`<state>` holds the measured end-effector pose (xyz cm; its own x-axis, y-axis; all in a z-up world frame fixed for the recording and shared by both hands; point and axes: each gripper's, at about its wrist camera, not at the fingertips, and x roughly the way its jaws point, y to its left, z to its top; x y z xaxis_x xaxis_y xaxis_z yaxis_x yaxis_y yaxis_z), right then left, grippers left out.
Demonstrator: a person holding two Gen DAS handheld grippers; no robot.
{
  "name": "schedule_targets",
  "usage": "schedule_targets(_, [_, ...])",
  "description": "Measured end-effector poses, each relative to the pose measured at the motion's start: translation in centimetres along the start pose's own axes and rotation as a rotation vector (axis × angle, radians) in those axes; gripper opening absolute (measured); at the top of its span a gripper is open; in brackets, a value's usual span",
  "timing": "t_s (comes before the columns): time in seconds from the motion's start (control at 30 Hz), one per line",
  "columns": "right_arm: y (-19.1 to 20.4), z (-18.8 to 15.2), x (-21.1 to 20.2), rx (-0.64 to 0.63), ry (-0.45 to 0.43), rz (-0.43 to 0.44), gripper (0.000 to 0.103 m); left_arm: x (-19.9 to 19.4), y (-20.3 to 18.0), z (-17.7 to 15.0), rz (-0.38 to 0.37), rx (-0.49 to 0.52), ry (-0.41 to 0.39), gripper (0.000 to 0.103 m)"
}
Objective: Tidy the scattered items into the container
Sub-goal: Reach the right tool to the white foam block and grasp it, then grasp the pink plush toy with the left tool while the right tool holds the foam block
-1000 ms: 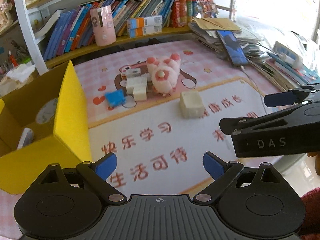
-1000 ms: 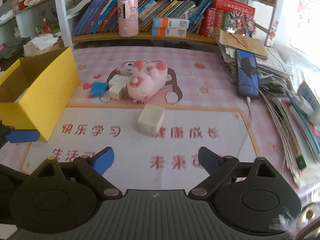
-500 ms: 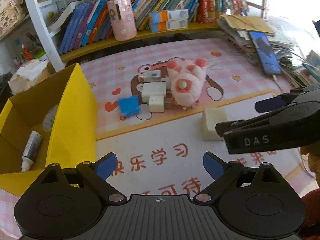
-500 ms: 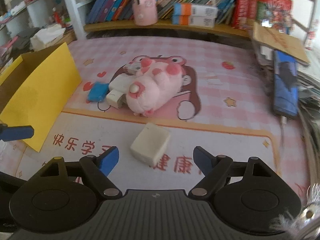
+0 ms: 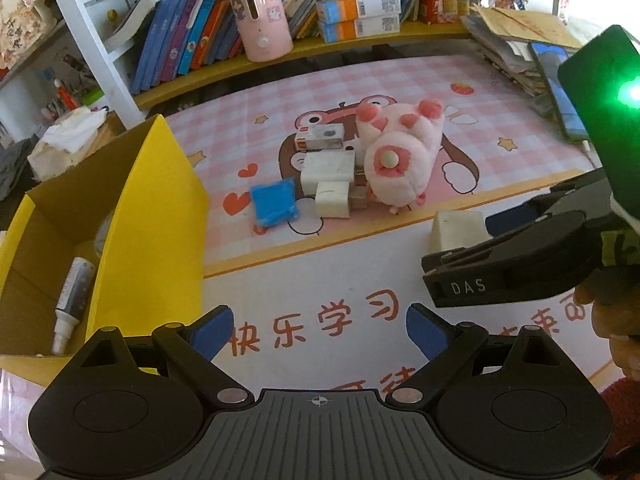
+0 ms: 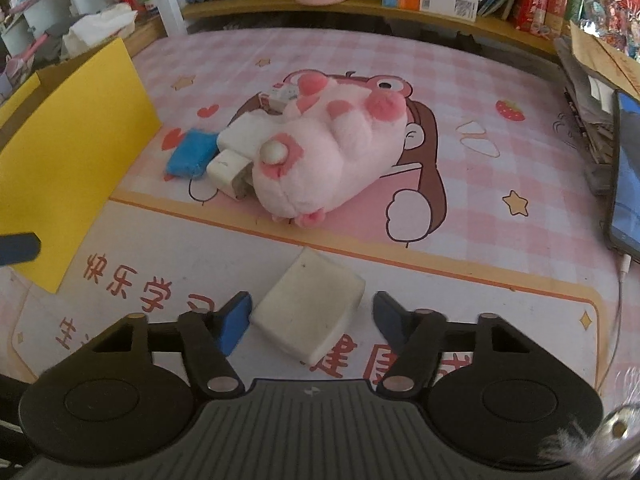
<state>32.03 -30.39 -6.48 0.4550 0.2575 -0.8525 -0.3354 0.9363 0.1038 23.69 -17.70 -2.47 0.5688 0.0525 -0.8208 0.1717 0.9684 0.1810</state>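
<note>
Over on the far left I've got the yellow box (image 5: 152,216), open at the top, with a small white tube (image 5: 72,296) already lying inside it. My left gripper (image 5: 320,330) hangs spread wide above the printed mat (image 5: 360,80), nothing between its blue pads. Moving right, there's the little pile: a blue packet (image 6: 191,153), two white blocks (image 6: 244,132) (image 6: 227,168) touching it, a small printed carton (image 5: 320,138) behind them, and the pink plush (image 6: 332,156) leaning against the lot. Nearer me, well apart from the pile, the white foam block (image 6: 310,308) sits flat on the mat, and my right gripper (image 6: 310,314) is released with a finger on either side of it. The left pad looks just beside the block; can't tell if it's touching. Phone (image 6: 626,172) lies on the far right edge.
</note>
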Motion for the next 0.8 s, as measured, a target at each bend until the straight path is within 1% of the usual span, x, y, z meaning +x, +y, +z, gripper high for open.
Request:
schedule_targets(0.17, [-0.6, -0.1, -0.4, 0.003, -0.020, 0.026, 0.046, 0.3, 0.0, 0.7, 0.002, 0.002, 0.002, 0.095])
schedule_targets(0.23, [-1.4, -0.1, -1.1, 0.034, -0.044, 0.015, 0.044, 0.6, -0.2, 1.1, -0.002, 0.011, 0.001, 0.095])
schedule_targets(0.4, [-3.7, -0.5, -3.0, 0.104, -0.097, -0.045, 0.044, 1.5, -1.0, 2.6, -0.018, 0.047, -0.017, 0.095])
schedule_targets(0.53, [-5.4, -1.4, -3.8, 0.157, -0.097, -0.084, 0.044, 2.3, -1.8, 4.0, -0.039, 0.067, -0.034, 0.095])
schedule_targets(0.67, [-6.7, -2.1, -4.4, 0.190, -0.100, -0.120, 0.044, 3.1, -2.5, 5.6, -0.058, 0.068, -0.072, 0.095])
schedule_targets(0.8, [-7.7, -2.6, -4.8, 0.206, -0.095, -0.135, 0.044, 4.3, -3.2, 7.1, -0.060, 0.062, -0.105, 0.094])
